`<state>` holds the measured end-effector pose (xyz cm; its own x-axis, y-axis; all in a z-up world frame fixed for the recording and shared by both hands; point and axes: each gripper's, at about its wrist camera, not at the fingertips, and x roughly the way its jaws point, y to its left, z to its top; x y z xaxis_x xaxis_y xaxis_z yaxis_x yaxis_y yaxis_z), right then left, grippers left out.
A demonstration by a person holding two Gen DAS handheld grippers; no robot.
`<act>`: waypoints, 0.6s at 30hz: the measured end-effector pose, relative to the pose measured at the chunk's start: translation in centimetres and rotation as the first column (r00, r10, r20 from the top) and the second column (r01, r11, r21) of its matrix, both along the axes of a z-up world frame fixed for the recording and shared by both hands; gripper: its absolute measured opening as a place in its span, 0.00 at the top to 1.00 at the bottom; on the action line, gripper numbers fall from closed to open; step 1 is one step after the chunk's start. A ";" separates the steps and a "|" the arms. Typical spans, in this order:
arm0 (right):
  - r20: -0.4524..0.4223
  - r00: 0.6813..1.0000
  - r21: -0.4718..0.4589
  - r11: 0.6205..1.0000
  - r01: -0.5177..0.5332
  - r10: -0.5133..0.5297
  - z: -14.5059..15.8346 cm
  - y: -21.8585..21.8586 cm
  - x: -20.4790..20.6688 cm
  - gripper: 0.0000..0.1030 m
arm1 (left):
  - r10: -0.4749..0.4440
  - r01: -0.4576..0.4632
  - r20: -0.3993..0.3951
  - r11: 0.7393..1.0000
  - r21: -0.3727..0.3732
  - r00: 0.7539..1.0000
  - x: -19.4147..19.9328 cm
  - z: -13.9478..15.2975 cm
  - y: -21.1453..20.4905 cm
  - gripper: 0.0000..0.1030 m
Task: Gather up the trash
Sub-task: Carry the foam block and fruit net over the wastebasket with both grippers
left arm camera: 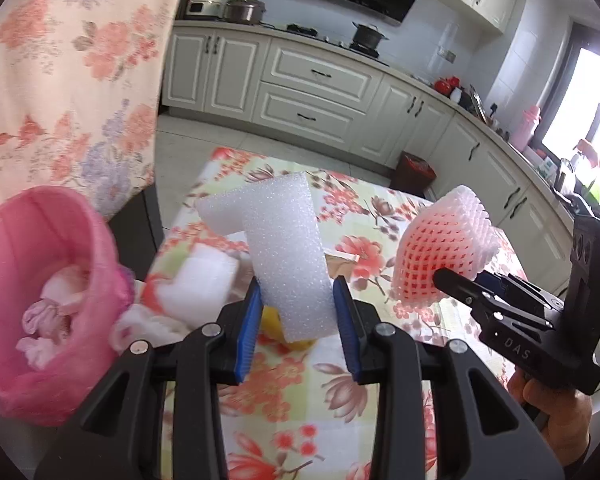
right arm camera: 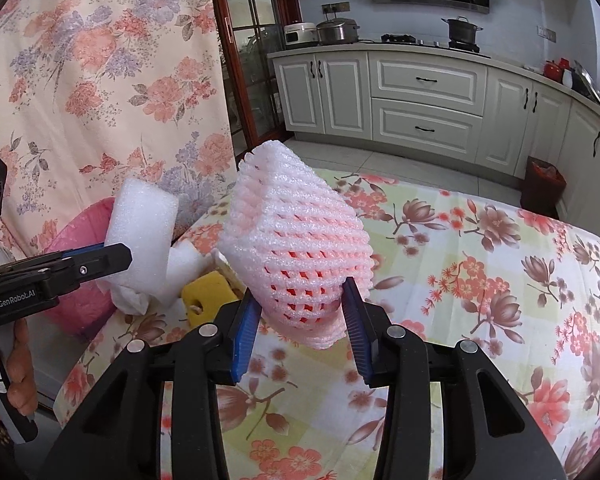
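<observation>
L gripper (left arm camera: 296, 312) clamps white L-shaped foam block (left arm camera: 278, 248); R gripper (right arm camera: 304, 316) clamps pink foam fruit-net sleeve (right arm camera: 296, 248). Both lifted clear of floral tablecloth (right arm camera: 480, 280), likely for pink-lined bin (left arm camera: 40, 300).

Both grippers were black plastic linkages with round silver pivot screws and ribbed blue pads. The right gripper (left arm camera: 466, 280) carried white "DAS" lettering plus a small green light on its housing. The left gripper (right arm camera: 118, 250) read "GenRobot.AI" (white print), with a grey handle below.
</observation>
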<state>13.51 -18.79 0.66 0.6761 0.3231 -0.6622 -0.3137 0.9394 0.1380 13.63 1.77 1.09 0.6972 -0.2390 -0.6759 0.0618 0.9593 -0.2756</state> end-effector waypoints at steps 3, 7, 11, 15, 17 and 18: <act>0.020 1.000 -0.001 1.000 -0.024 0.024 1.2 1.4 -0.3 0.62 | 0.052 -0.052 0.030 0.999 0.003 0.998 -1.9 1.5 2.8 0.67; 0.043 0.997 -0.006 0.998 -0.067 0.067 2.7 3.8 -0.2 0.62 | 0.143 -0.145 0.075 0.989 0.028 0.987 -4.6 3.5 7.0 0.67; 0.069 0.990 -0.013 0.992 -0.126 0.126 4.2 7.0 -0.1 0.62 | 0.228 -0.237 0.112 0.969 0.070 0.967 -7.0 4.7 10.8 0.66; 0.087 0.978 -0.018 0.982 -0.188 0.189 5.6 10.6 0.0 0.62 | 0.300 -0.310 0.123 0.948 0.073 0.946 -8.8 4.9 14.2 0.66; 0.095 0.971 -0.023 0.976 -0.219 0.220 6.2 12.4 0.0 0.62 | 0.324 -0.334 0.125 0.940 0.068 0.938 -9.4 4.8 15.7 0.66; 0.099 0.967 -0.027 0.972 -0.233 0.235 6.4 13.4 0.0 0.62 | 0.334 -0.344 0.125 0.937 0.065 0.934 -9.7 4.7 16.3 0.66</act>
<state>13.55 -5.44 7.08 0.6463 0.4705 -0.6008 -0.5366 0.8400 0.0807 3.93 18.05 5.84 0.7980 0.0793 -0.5975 -0.2457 0.9480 -0.2023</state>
